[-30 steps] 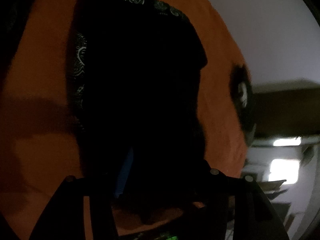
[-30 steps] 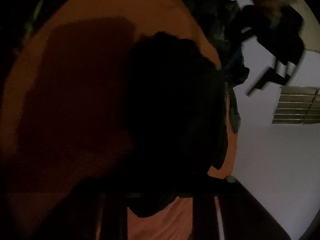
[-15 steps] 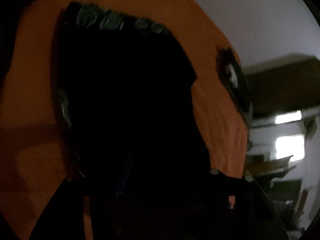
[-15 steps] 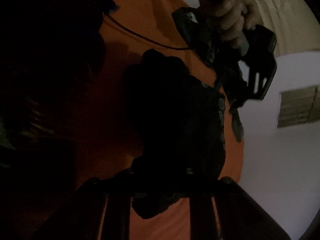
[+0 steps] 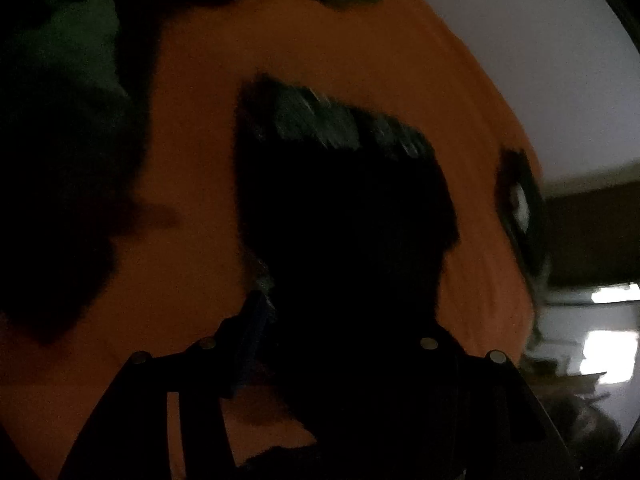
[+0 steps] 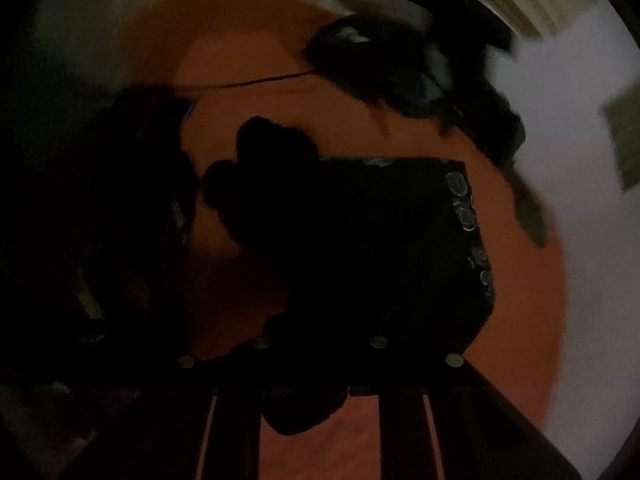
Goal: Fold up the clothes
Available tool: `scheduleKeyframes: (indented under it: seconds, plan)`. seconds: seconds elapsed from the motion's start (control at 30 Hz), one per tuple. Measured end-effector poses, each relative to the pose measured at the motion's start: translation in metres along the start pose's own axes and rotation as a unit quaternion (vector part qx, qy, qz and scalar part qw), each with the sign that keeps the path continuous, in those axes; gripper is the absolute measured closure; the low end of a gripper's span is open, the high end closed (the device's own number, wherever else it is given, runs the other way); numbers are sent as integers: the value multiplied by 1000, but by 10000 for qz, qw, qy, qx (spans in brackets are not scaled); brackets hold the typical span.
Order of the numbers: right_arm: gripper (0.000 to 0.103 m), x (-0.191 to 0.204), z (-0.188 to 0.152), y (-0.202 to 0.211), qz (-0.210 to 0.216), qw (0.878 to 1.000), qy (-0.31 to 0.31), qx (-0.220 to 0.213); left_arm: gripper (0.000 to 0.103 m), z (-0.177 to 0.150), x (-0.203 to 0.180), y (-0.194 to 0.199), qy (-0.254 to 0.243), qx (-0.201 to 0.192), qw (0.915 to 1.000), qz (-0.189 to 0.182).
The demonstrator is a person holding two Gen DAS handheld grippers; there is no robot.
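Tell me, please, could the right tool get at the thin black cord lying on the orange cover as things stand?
Probably not: the right tool is shut on the dark garment, which hangs in front of it, and the cord lies beyond on the orange cover.

Bare orange cloth-covered desk [image 6: 520, 300] right of the dark patterned garment [image 6: 380, 240] gives me room; the crumpled dark clothes pile [image 6: 420, 80] blocks farther up.

No readable text or labels
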State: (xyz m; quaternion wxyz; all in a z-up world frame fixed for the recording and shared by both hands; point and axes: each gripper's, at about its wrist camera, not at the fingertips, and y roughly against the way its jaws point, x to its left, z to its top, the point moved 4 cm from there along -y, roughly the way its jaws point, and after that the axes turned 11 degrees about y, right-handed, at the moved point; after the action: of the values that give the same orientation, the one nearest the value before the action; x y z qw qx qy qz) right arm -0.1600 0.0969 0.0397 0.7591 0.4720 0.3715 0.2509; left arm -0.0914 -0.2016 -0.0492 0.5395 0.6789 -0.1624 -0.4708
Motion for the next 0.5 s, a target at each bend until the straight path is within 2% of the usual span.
scheduleKeyframes:
  seconds: [0.13, 0.23, 0.33, 0.5]
  plan:
    - [89, -120, -11, -4, 556, 9935, -905, -408, 48, 10, 21, 24, 680, -136, 9967, -425]
    - [89, -186, -29, -15, 889, 9781, -1747, -706, 48, 7, 20, 26, 749, -249, 9938, -786]
    - [89, -225, -42, -31, 1201, 9596, -2365, -939, 48, 1, 11, 21, 801, -423, 9892, -1151]
    - [89, -279, -52, -101, 1278, 9486, -2779, -817, 48, 13, 5, -11, 851, -659, 9880, -1112]
